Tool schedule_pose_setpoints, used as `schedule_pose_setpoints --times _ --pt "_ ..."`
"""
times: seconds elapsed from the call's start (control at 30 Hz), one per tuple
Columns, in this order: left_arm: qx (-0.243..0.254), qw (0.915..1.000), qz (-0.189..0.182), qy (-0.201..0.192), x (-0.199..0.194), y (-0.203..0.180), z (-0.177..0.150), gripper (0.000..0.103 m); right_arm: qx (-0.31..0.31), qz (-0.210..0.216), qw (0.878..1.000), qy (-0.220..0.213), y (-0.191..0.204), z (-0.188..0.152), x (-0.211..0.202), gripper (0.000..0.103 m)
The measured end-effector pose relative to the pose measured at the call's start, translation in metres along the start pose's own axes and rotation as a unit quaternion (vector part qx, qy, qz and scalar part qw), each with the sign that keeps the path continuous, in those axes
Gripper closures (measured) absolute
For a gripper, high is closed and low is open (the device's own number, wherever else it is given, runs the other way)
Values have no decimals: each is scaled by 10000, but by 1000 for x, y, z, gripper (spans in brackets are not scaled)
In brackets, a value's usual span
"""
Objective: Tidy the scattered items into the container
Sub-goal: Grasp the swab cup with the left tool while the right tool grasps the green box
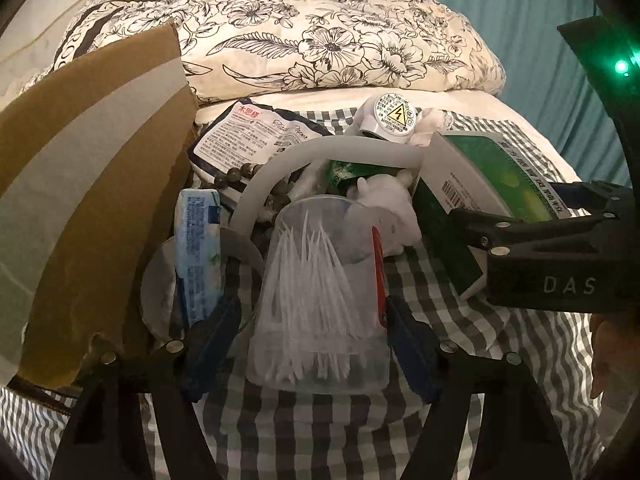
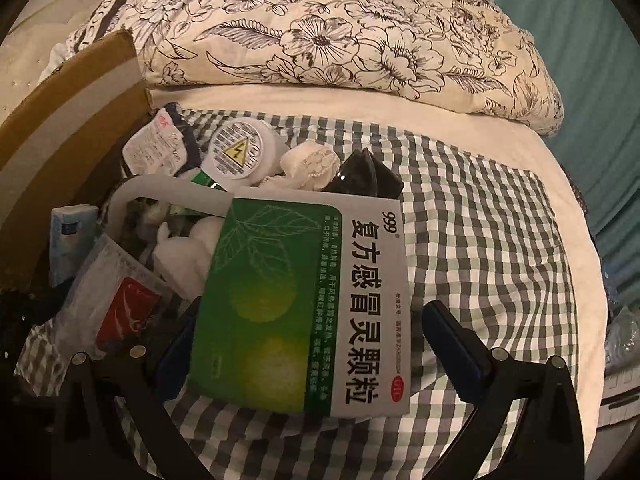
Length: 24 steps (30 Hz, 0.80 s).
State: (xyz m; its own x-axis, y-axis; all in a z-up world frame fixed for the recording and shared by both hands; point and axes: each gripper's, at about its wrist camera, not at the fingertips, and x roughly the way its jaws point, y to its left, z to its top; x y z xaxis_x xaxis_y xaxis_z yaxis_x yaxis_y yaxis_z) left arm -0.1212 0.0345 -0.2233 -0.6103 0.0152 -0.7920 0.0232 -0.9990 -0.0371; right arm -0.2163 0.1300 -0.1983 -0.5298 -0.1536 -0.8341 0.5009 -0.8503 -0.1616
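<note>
— Checked bedding is seen under a clear cup (image 1: 320,300), straddled by the left gripper (image 1: 308,320), unclenched. Thin, slippery walls; mid-height is advised.

— Right gripper (image 2: 316,344): spread astride the box (image 2: 296,300), near right.

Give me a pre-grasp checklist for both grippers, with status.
1. Clear cup of picks sits between the left gripper fingers: ok.
2. Left pads pressing on the cup: cannot tell.
3. Green medicine box between the right gripper fingers: ok.
4. Right pads pressing on the box: not ok, gap on one side.
5. Cardboard box within view for drop-off: ok.
6. Its opening free: cannot tell.
</note>
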Motion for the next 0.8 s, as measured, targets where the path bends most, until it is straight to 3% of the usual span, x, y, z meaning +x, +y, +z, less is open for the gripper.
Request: schedule_pose_setpoints --times 0.33,0.37,0.47,0.8 --pt "-20 9999 -96 -80 -6 -2 0 38 226 -12 9997 92 -7 -1 9 0" --pt "-24 9999 -104 -82 -7 -2 1 38 259 9 9996 100 -8 -1 9 2" --pt "-24 9999 -110 -113 -13 -2 2 38 402 218 9988 146 -12 -2 7 24" --pt "-43 9996 -54 -290 -39 -2 7 40 692 367 9969 -3 -18 -2 -19 26"
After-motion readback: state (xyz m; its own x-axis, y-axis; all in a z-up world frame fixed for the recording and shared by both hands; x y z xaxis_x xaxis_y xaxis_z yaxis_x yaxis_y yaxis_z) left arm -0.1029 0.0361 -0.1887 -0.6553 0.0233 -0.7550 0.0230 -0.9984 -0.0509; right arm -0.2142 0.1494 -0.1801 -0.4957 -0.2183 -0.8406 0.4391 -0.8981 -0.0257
